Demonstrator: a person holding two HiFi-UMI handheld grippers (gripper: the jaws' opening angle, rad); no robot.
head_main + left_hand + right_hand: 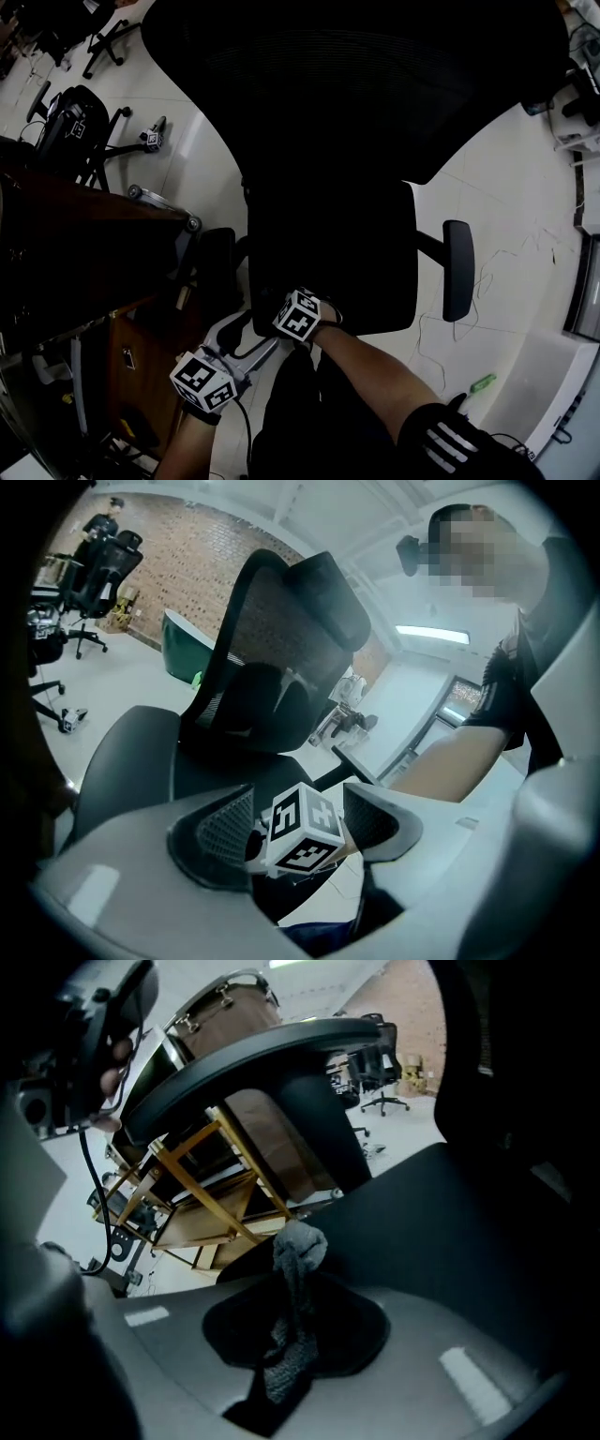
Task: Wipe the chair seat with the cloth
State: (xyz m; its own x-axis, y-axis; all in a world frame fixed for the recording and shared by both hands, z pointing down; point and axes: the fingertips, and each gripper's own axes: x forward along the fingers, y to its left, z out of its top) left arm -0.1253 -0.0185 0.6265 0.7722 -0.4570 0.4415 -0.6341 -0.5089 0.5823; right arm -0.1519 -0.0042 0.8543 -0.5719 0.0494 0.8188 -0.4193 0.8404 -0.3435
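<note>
The black chair seat (pixel 347 253) lies in front of me, below its tall mesh backrest (pixel 356 75). My right gripper (pixel 302 319) hovers at the seat's near edge, its jaws hidden under its marker cube. In the right gripper view, the right gripper (pixel 292 1326) is shut on a grey knitted cloth (pixel 298 1246), bunched at the tips just beside the seat (pixel 441 1232). My left gripper (pixel 203 382) hangs lower left, off the seat. In its own view the left gripper (pixel 295 819) stands open and empty, with the right gripper's cube (pixel 305 834) seen beyond the gap.
A brown wooden desk (pixel 84 244) with a yellow-framed shelf (pixel 202 1194) stands close on the left. The chair's armrest (pixel 457 267) juts out to the right. Other office chairs (pixel 80 122) stand at the back left. Thin cables (pixel 441 328) and a green item (pixel 482 382) lie on the white floor.
</note>
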